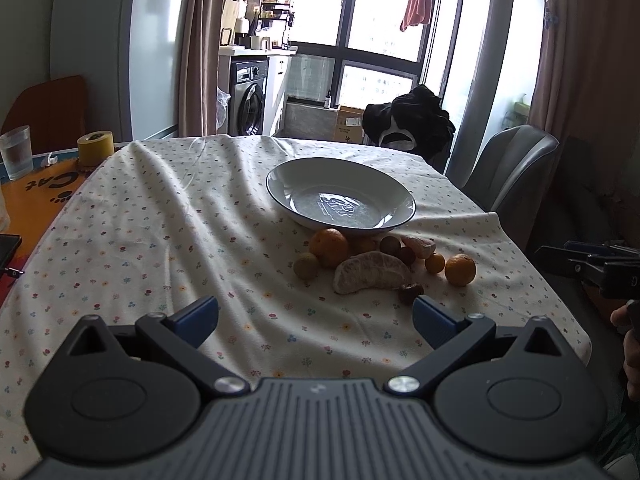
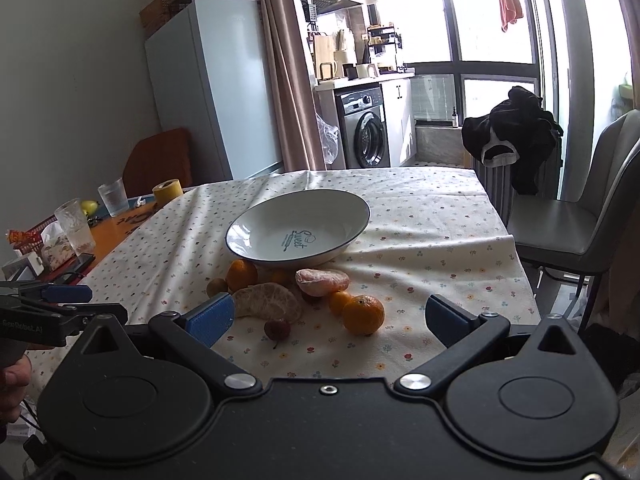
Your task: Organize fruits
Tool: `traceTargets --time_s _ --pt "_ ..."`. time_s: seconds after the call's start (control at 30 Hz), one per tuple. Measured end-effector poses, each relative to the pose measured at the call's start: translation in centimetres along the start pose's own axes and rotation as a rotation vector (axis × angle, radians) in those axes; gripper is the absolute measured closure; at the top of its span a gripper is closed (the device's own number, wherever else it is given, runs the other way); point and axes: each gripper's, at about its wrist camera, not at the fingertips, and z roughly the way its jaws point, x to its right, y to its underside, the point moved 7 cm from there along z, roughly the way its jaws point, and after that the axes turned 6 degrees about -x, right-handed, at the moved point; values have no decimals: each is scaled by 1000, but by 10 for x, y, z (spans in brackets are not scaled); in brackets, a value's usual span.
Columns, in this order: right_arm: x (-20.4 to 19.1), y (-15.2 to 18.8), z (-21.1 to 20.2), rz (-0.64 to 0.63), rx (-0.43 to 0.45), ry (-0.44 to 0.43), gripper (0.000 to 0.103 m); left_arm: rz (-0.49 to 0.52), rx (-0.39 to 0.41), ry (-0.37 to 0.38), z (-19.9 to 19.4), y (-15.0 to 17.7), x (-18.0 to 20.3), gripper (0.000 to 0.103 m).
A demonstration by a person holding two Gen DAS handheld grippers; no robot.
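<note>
A white dark-rimmed plate (image 1: 280, 178) (image 2: 352, 202) sits empty on the flowered tablecloth. In front of it lies a cluster of fruit: a peeled pomelo wedge (image 1: 370, 272) (image 2: 268, 300), a pinkish peeled wedge (image 2: 322, 281), a big orange (image 1: 329, 247) (image 2: 241, 275), a smaller orange (image 1: 460, 269) (image 2: 363, 314), a kumquat (image 1: 435, 263), a greenish round fruit (image 1: 306, 265) (image 2: 217, 286) and a dark red fruit (image 1: 411, 292) (image 2: 277, 329). My left gripper (image 1: 316, 318) hovers open just short of the fruit. My right gripper (image 2: 330, 318) is open too, above the red fruit and small orange.
Left of the cloth, the orange table holds a water glass (image 1: 17, 152), a yellow tape roll (image 1: 95, 147), a phone (image 1: 9, 246) and a tissue box (image 2: 36, 246). A grey chair (image 2: 580, 224) stands at the right, with black clothing (image 2: 512, 132) draped behind. The cloth's left half is bare.
</note>
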Motion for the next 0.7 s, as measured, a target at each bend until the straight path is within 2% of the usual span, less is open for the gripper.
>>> traceTargets --time_s 0.3,0.43,0.57,0.7 --pt "11 12 25 48 -27 -49 0 14 7 10 23 -6 9 3" --pt "14 17 37 50 -38 -44 1 13 -3 29 37 -7 16 3" --pt "19 20 48 61 -67 -51 14 25 -21 39 50 -6 23 5" --pt "23 21 54 59 -59 -51 15 51 -27 49 59 -7 33 11"
